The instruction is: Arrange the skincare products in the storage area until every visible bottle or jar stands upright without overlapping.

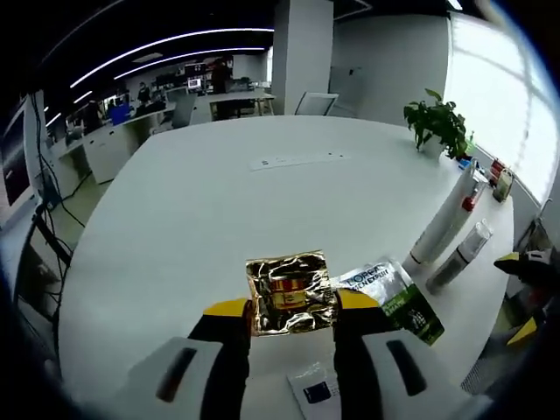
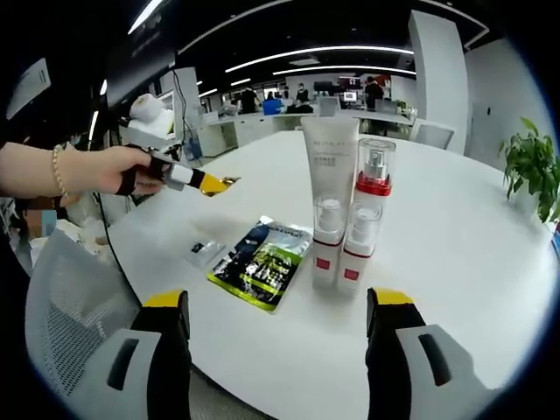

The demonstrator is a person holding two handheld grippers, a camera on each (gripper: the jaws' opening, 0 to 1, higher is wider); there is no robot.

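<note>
Our left gripper point(image 1: 293, 306) clamps a crinkled gold foil sachet point(image 1: 290, 293) above the round white table point(image 1: 201, 219). Our right gripper point(image 2: 280, 306) stands wide open before upright clear spray bottles point(image 2: 350, 236) and a white tube point(image 2: 330, 153).

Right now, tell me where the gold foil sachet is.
In the left gripper view the gold foil sachet sits clamped between the left gripper jaws, raised above the white table, just left of the green sachet.

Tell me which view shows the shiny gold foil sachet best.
The left gripper view: the shiny gold foil sachet sits close, between the left hand-held gripper jaws, its red label visible. The right gripper view shows it as a small distant glint.
</note>
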